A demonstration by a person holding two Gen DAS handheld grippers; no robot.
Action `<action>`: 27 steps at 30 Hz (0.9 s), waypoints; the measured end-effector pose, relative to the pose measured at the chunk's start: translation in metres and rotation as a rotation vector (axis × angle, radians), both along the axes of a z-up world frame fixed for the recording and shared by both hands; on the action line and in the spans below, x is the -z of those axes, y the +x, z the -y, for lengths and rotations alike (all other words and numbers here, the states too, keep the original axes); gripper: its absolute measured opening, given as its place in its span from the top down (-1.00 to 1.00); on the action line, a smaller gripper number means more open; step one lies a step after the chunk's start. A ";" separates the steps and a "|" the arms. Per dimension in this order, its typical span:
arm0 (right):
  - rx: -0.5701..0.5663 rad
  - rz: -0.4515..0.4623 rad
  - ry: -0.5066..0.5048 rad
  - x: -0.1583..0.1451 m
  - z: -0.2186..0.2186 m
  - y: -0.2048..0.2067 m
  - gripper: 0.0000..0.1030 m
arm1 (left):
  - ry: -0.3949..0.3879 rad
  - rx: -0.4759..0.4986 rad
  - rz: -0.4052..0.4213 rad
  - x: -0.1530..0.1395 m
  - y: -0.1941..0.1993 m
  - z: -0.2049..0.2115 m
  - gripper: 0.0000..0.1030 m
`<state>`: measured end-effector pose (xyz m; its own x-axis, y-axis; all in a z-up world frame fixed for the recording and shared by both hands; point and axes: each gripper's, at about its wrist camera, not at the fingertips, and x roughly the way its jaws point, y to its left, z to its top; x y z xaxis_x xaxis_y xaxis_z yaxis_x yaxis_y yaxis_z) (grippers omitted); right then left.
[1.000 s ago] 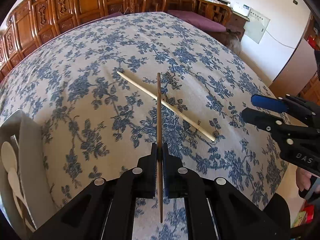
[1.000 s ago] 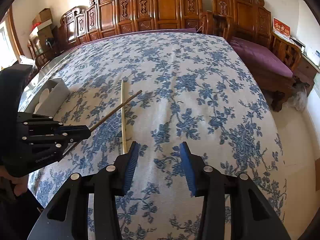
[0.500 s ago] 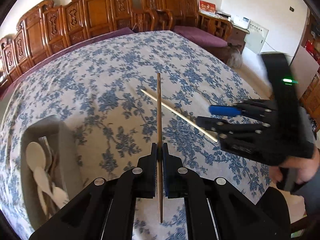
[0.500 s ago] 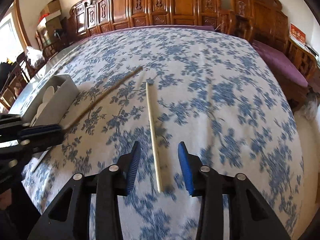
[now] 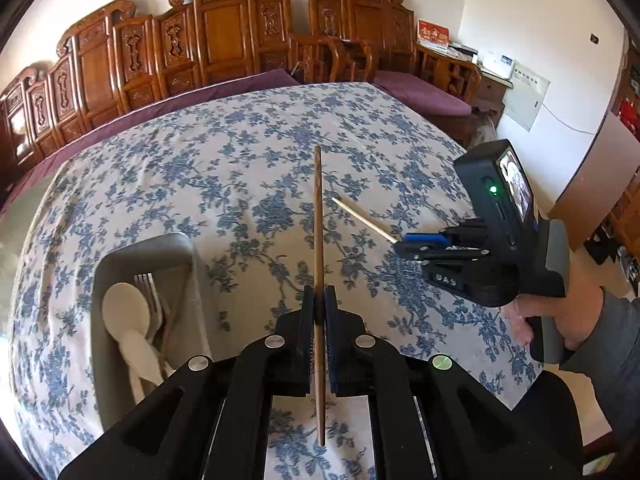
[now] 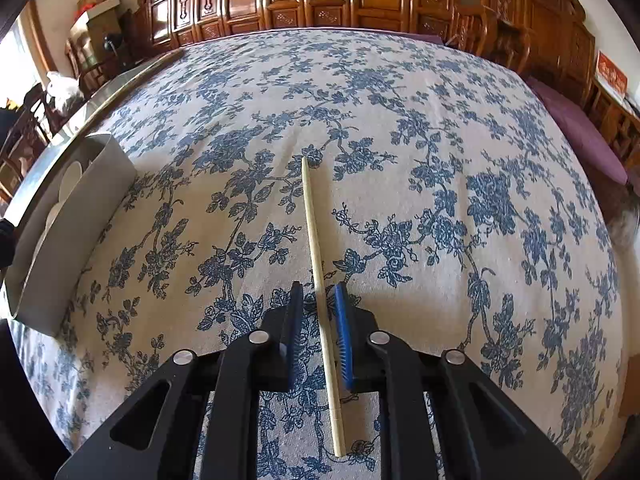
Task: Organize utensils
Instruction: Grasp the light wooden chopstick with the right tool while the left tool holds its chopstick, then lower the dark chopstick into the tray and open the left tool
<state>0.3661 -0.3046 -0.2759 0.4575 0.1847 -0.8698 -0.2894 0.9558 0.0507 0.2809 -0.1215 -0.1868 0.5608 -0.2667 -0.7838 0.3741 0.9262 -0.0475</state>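
Chopsticks are the utensils in play: a dark brown wooden chopstick (image 5: 318,240) and a pale bamboo chopstick (image 6: 316,256).

The brown one is clamped between the closed jaws of the left gripper (image 5: 319,300). It is held near its lower end, and its tip points away over the table.

The pale one lies flat on the blue-and-white floral tablecloth (image 6: 440,160), running lengthwise between the fingers of the right gripper (image 6: 318,292).

What has just changed is on the right side. A second ago that gripper stood beside the pale chopstick with its jaws wide. Now it straddles the stick, and the jaws have just been closing around it. In the right wrist view the blue pad on the right sits against the stick, while a narrow gap shows at the other pad. We therefore read the grip as not quite made.

From the left wrist view, the pale stick reaches the right gripper's fingertips, and a person's hand (image 5: 560,320) grips its handle.

The left gripper has risen with its stick, and the grey rectangular plastic bin (image 5: 140,240) now fills more of its view. The bin stands to the left on the cloth, well apart from the pale chopstick. It already holds white plastic spoons (image 5: 126,312) and a metal fork (image 5: 144,280).

We judge that both chopsticks are nearly ready to be carried to the bin, which would leave the cloth bare of utensils.
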 end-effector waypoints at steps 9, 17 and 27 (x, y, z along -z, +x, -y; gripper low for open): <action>-0.011 -0.021 -0.029 -0.002 -0.004 -0.011 0.88 | 0.005 -0.038 0.013 -0.008 -0.007 -0.029 0.92; -0.020 0.011 0.062 -0.032 -0.011 -0.033 0.88 | 0.016 -0.092 0.015 -0.005 -0.012 -0.071 0.92; -0.081 0.070 0.102 -0.067 -0.035 -0.053 0.88 | 0.009 -0.159 -0.014 0.006 -0.013 -0.116 0.92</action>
